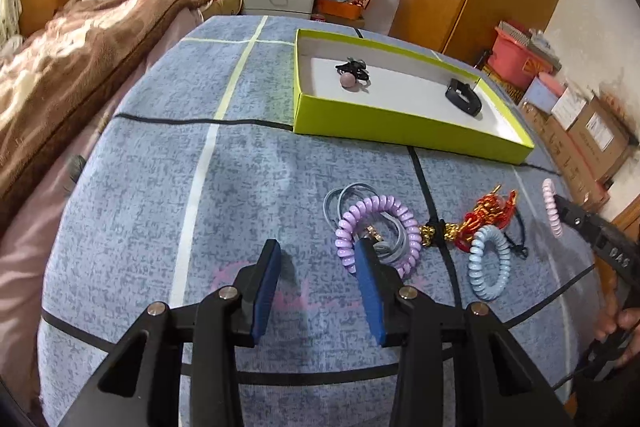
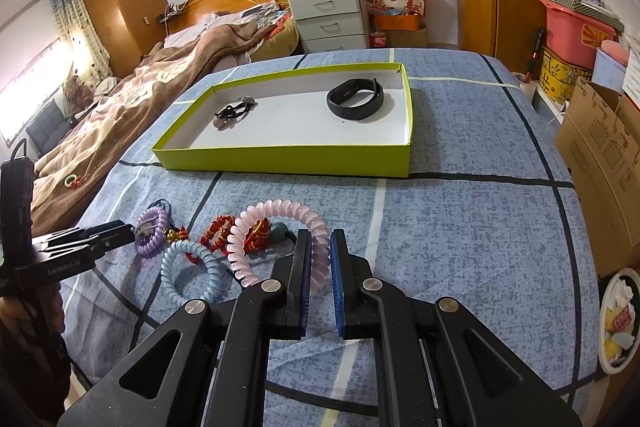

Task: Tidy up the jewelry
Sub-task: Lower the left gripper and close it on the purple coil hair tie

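A green-walled tray [image 1: 400,125] [image 2: 288,159] lies on the blue checked cloth and holds a black wristband [image 1: 464,98] [image 2: 355,99] and a black hair tie with a pink bead [image 1: 353,73] [image 2: 234,111]. In front of it lie a purple coil tie [image 1: 376,231] [image 2: 151,231], a light blue coil tie [image 1: 489,261] [image 2: 192,273], a red and gold charm [image 1: 486,213] [image 2: 218,231] and grey bands [image 1: 340,205]. My left gripper [image 1: 318,257] is open, its right finger at the purple coil. My right gripper [image 2: 320,247] is shut on a pink coil tie [image 2: 276,227] [image 1: 552,207], held just above the cloth.
A bed with a brown blanket [image 2: 160,95] lies to the left. A white drawer unit [image 2: 330,17] stands behind the table. Cardboard boxes [image 2: 604,163] and a red bin [image 2: 576,31] stand to the right.
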`<action>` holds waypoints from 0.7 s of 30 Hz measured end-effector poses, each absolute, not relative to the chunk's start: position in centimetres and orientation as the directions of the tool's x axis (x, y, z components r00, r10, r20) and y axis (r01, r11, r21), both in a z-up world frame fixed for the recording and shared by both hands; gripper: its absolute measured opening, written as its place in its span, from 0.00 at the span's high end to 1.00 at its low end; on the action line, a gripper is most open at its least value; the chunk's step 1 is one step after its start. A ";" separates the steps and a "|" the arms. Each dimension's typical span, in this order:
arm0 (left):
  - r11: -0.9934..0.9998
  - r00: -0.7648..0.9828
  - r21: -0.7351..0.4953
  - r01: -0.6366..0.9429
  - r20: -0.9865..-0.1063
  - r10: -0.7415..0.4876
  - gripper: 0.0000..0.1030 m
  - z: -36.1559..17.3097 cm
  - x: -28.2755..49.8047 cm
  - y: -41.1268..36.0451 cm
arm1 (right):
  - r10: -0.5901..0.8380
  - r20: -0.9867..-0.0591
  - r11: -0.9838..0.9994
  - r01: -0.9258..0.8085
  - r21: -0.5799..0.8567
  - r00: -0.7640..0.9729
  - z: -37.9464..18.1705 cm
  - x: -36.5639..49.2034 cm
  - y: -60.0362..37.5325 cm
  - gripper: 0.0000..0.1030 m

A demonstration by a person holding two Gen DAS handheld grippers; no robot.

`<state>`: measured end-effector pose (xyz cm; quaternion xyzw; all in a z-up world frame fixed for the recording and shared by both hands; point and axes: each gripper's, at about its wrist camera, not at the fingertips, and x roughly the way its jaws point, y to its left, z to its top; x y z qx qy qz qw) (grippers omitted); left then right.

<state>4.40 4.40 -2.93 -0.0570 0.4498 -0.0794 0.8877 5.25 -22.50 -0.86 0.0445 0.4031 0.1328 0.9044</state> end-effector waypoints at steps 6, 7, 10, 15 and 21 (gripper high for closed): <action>0.993 0.595 -0.033 0.110 -0.798 -0.093 0.58 -2.6 4.7 2.5 | 0.281 -0.717 0.959 -0.210 0.189 0.638 -0.9 5.3 -22.3 0.90; 0.992 0.589 -0.020 0.122 -0.803 -0.088 0.59 -2.7 4.7 2.2 | 0.281 -0.716 0.959 -0.210 0.189 0.639 -0.9 5.3 -22.3 0.90; 0.992 0.570 -0.019 0.128 -0.817 -0.089 0.59 -3.1 5.0 2.3 | 0.281 -0.715 0.959 -0.208 0.191 0.640 -0.9 5.3 -22.3 0.90; 0.991 0.582 -0.004 0.133 -0.809 -0.081 0.66 -3.0 4.9 2.2 | 0.285 -0.714 0.958 -0.209 0.195 0.640 -0.9 5.3 -22.3 0.90; 0.990 0.584 -0.029 0.137 -0.805 -0.104 0.88 -3.0 4.9 2.4 | 0.288 -0.712 0.957 -0.211 0.197 0.640 -0.8 5.2 -22.3 0.90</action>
